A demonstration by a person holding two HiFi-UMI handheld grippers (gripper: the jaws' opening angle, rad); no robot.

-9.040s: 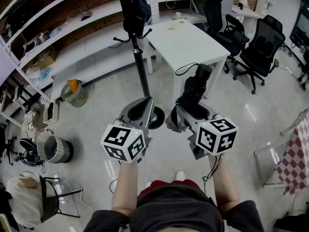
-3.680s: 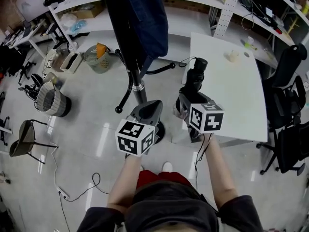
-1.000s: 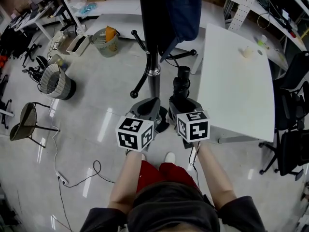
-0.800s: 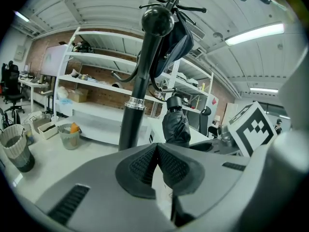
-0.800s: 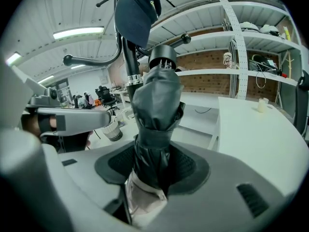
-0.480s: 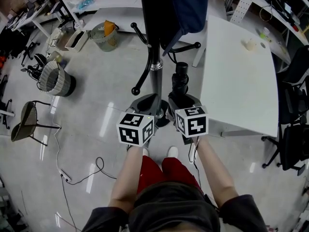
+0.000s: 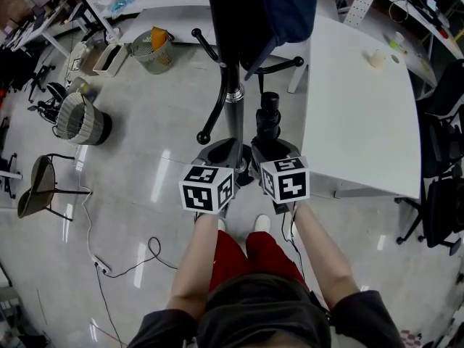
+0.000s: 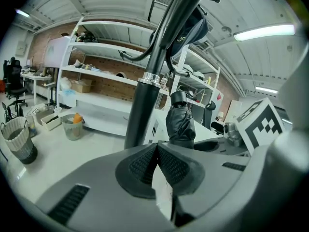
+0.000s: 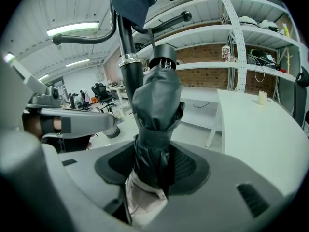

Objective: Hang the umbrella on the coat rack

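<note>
Right tool (image 9: 152, 167) pinches the folded black umbrella (image 9: 155, 105) at its lower end, tip up, just right of the coat rack (image 7: 233, 96) pole. Left tool (image 8: 157, 164) is pressed together, empty, near the pole. White tabletop (image 7: 362, 107) lies at right

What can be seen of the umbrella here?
The umbrella is a compact folding one, closed, its dark grey-black fabric bunched and wrinkled round the shaft, with a round black cap at the top ringed by small metal tips. It stands roughly upright, its lower part clamped between the jaws of the right gripper. It is held beside the coat rack pole, below the dark garment hanging there, and is on no hook yet. Its handle end is hidden.
</note>
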